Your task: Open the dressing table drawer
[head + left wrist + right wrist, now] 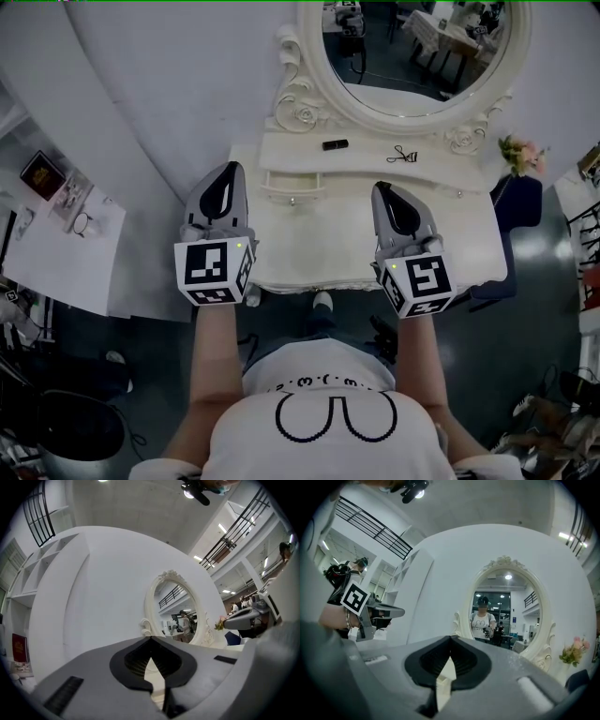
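The white dressing table (473, 225) stands in front of me under an oval mirror (412, 47). A small closed drawer (292, 185) with a round knob sits at the left of its raised shelf. My left gripper (231, 171) hovers over the table's left part, just left of that drawer, shut and holding nothing. My right gripper (382, 189) hangs over the table's middle right, shut and empty too. Both point level at the mirror (176, 616), which the left gripper (151, 638) sees to its right. The right gripper (451, 638) faces the mirror (506, 606) straight on.
On the raised shelf lie a small black object (335, 144) and a black metal tool (403, 156). Pink flowers (521, 152) stand at the table's right end above a blue chair (518, 202). A white side table (66, 234) with small items stands at the left.
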Tool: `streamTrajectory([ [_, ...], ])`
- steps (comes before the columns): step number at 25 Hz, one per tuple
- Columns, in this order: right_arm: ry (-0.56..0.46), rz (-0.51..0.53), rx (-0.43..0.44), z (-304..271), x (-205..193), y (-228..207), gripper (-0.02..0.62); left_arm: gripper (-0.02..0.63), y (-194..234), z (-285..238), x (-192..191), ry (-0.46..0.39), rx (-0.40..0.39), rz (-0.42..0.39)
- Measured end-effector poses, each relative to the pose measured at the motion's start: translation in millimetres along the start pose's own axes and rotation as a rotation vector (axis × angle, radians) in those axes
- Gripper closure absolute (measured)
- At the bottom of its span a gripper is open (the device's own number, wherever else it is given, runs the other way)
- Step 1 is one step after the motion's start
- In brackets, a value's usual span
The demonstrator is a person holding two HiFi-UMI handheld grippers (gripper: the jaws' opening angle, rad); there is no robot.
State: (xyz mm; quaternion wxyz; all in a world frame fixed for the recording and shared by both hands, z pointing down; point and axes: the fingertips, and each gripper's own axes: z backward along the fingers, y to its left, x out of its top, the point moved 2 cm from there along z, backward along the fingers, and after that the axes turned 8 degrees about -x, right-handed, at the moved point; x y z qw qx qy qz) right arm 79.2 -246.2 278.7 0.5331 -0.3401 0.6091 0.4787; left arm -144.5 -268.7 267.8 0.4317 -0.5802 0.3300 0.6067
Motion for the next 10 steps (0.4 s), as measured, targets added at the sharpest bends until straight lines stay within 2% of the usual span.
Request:
streamTrajectory([
  [10, 0.012, -0.004, 0.010, -8.6, -5.5, -1.5, 0.597, 0.607, 3.8, -7.1, -4.1, 0.006, 0.005, 0.014],
])
